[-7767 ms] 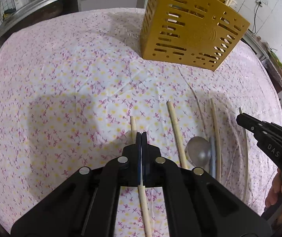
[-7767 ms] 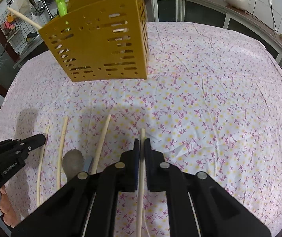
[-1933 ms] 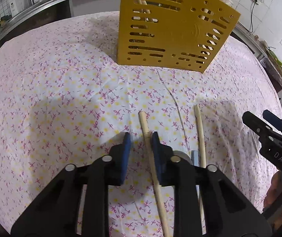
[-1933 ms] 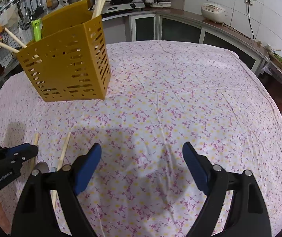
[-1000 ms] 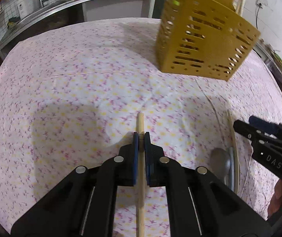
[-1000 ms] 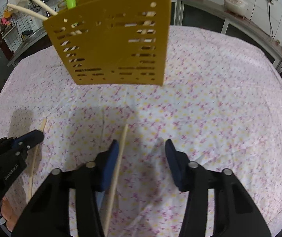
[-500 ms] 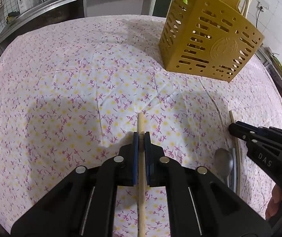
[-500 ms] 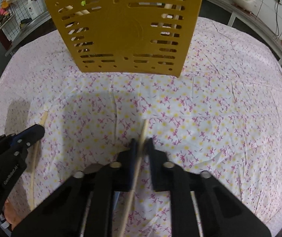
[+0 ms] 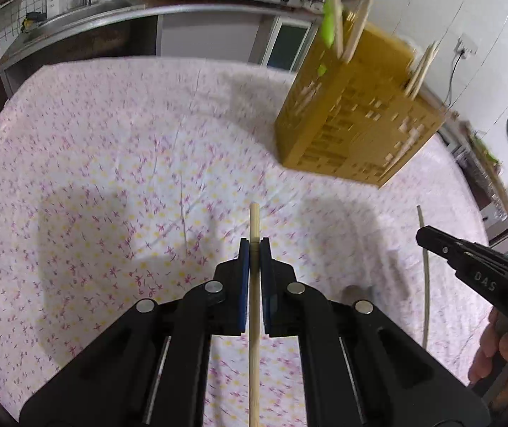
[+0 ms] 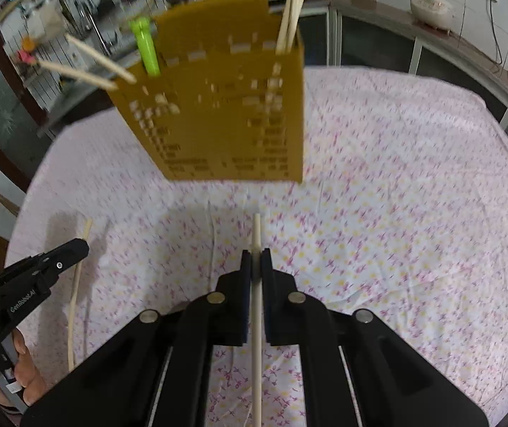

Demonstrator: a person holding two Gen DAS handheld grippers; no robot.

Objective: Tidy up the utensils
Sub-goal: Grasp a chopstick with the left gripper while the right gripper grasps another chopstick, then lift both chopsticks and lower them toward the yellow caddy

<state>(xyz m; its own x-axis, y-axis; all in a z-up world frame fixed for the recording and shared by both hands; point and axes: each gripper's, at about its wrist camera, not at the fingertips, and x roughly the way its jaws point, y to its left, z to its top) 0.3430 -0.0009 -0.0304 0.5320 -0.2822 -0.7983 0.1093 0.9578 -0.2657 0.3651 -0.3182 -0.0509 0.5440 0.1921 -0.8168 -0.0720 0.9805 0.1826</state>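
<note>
Chopsticks are clamped in both handheld grippers above a table covered by a floral tablecloth [image 9: 111, 163]. Left gripper [image 9: 254, 245] is closed on a wooden chopstick [image 9: 254, 224] whose tip pokes out past the blue pads. Right gripper [image 10: 256, 258] is likewise closed on a paler chopstick [image 10: 256, 231]. Beyond them stands a yellow slotted utensil holder [image 10: 225, 106] with more chopsticks and a green handle [image 10: 145, 49] sticking out of it. One loose chopstick [image 10: 76, 284] lies on the cloth between the two grippers, beside a partly hidden spoon [image 9: 353, 290].
</note>
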